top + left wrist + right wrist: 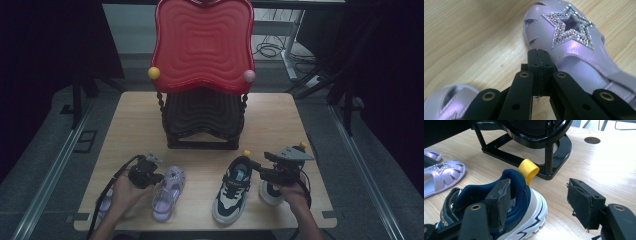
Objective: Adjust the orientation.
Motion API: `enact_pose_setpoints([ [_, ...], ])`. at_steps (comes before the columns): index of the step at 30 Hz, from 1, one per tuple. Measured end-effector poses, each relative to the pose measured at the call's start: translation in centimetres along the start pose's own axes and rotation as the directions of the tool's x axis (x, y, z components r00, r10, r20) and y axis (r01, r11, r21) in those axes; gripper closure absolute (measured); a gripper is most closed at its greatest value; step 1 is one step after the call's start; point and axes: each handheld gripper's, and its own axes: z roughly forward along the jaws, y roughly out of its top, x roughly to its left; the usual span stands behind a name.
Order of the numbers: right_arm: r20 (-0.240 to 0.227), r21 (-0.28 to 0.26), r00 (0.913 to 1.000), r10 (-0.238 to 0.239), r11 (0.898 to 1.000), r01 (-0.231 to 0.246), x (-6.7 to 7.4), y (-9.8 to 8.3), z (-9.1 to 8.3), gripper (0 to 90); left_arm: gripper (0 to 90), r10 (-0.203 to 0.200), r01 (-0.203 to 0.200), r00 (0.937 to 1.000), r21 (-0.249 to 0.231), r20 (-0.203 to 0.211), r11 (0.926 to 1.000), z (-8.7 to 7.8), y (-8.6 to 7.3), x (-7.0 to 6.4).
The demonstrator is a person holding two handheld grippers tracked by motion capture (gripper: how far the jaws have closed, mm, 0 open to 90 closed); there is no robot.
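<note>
Sneakers (231, 190) and lilac sandals (169, 192) are set along the lower edge of the wooden table (280, 120), below the red-backed rack (202, 75) at upper centre. Right gripper (541, 205) — jaws held apart, one inside the navy sneaker's collar. Left gripper (539, 53) — jaws pressed together, empty, beside the star sandal.
</note>
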Motion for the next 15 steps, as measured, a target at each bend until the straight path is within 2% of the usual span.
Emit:
enact_pose_setpoints([
  [9,0.0,-0.004,1.0,0.0,1.0,0.0,0.1,0.02,-0.15,34.5,89.1,0.0,0.0,0.9999,-0.008,0.014,1.0,0.25,0.53,0.08],
  [15,0.001,0.0,1.0,0.003,1.0,-0.003,0.01,-0.04,-0.01,34.5,87.7,0.008,-0.008,0.9998,-0.028,0.017,0.9996,-0.66,0.21,0.0],
])
